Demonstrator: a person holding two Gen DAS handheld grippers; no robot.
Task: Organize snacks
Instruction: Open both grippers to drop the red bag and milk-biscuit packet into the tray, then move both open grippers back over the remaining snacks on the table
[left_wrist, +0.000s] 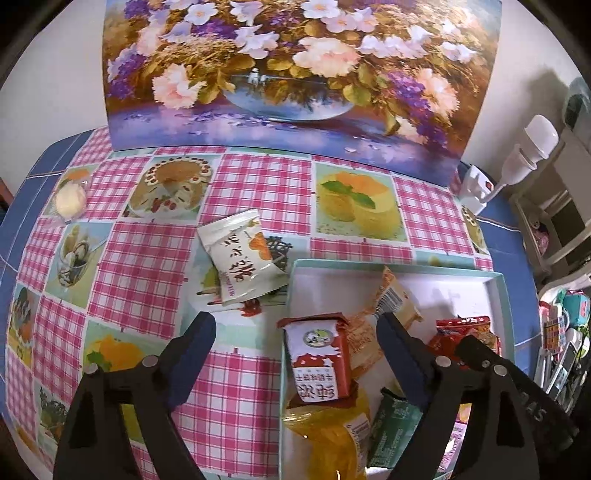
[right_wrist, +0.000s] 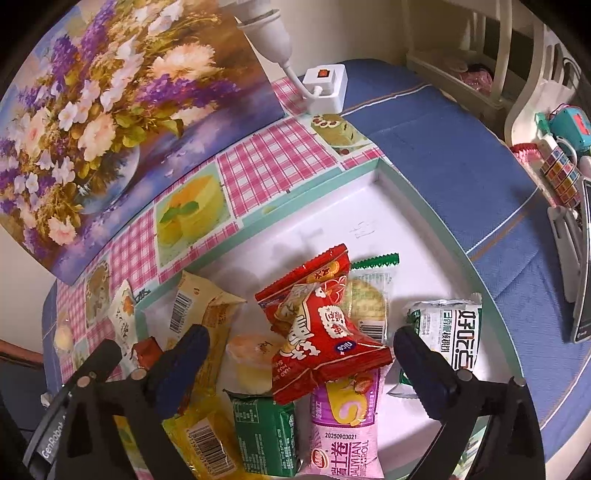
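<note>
The left gripper (left_wrist: 295, 328) hung with its fingers wide apart and empty, one finger over the checked tablecloth (left_wrist: 258, 184) and the other over the shallow teal-rimmed box (left_wrist: 402, 263), a red-and-white snack pack (left_wrist: 319, 356) lying between them at the box's left wall. The right gripper (right_wrist: 299, 343) was likewise spread open, holding nothing, above the pile inside the box (right_wrist: 380, 166).

Nearest in that pile lay a pink roll packet (right_wrist: 341, 435), a green pack (right_wrist: 266, 432) and a yellow wrapper with a barcode (right_wrist: 207, 435). Over them sat a red biscuit packet (right_wrist: 321, 325), beside a clear-wrapped small cake (right_wrist: 249, 363). A white-and-green packet (right_wrist: 448, 332) rested toward the box's right wall, and a cream pack with a barcode (right_wrist: 192, 306) leaned on the left wall.

Outside the box, just beyond its far left corner, a white snack sachet (left_wrist: 245, 256) lay on the cloth. Near the tabletop's far left edge sat a small clear-wrapped pale sweet (left_wrist: 71, 199). A flower painting (left_wrist: 295, 74) stood along the far edge, with a white plug-in lamp (left_wrist: 517, 162) at the far right corner.
</note>
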